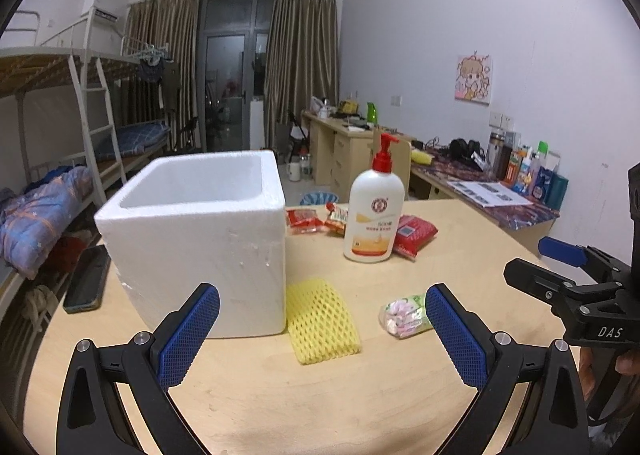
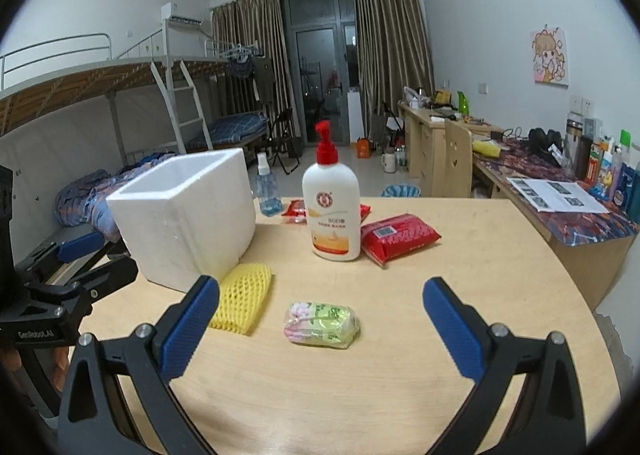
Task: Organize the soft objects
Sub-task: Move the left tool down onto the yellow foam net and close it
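Note:
A white foam box (image 1: pixel 200 239) (image 2: pixel 188 215) stands open on the wooden table (image 1: pixel 280 395). A yellow foam net sleeve (image 1: pixel 322 321) (image 2: pixel 242 297) lies at its front corner. A small green and pink tissue pack (image 1: pixel 404 315) (image 2: pixel 320 325) lies to its right. A red tissue pack (image 1: pixel 414 233) (image 2: pixel 398 237) and small red snack packets (image 1: pixel 306 221) (image 2: pixel 294 211) lie behind a white lotion bottle (image 1: pixel 374 211) (image 2: pixel 332 211). My left gripper (image 1: pixel 322 339) is open and empty, just before the sleeve. My right gripper (image 2: pixel 320 335) is open and empty, around the green pack's near side.
A black phone (image 1: pixel 88 279) lies at the table's left edge beside the box. A blue spray bottle (image 2: pixel 268 191) stands behind the box. A desk with clutter (image 2: pixel 560 183) runs along the right wall. Bunk beds stand at the left.

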A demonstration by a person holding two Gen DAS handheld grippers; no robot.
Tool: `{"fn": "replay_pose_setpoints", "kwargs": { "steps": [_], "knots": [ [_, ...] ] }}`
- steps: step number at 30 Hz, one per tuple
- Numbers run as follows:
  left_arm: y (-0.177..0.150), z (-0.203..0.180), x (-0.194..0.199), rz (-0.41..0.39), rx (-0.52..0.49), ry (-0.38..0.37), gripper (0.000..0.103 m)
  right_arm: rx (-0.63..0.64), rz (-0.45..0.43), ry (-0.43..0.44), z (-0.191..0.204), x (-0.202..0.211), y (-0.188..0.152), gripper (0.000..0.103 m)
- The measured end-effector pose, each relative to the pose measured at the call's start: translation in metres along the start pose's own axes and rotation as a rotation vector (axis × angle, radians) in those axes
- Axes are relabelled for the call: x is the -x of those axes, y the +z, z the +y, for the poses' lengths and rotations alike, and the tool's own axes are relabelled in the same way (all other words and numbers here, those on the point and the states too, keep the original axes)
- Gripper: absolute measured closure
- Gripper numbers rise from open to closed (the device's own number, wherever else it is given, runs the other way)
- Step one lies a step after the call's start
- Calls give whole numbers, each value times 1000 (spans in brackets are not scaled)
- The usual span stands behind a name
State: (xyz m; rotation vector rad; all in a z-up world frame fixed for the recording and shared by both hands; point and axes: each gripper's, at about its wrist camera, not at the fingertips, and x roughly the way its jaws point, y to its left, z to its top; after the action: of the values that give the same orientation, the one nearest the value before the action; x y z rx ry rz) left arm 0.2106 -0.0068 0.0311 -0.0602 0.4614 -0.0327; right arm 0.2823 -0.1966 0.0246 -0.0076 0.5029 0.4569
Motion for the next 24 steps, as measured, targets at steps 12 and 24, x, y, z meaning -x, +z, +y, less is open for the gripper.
{"fn": "replay_pose_setpoints", "kwargs": {
  "steps": [12,24],
  "knots": [
    [-17,-4,-51,142,-14,9,0,38,128,6,-10,-43,-12,0],
    [-34,2,-101,265,38,4,0,60,217,46,-18,-77,-15,0]
  ]
}}
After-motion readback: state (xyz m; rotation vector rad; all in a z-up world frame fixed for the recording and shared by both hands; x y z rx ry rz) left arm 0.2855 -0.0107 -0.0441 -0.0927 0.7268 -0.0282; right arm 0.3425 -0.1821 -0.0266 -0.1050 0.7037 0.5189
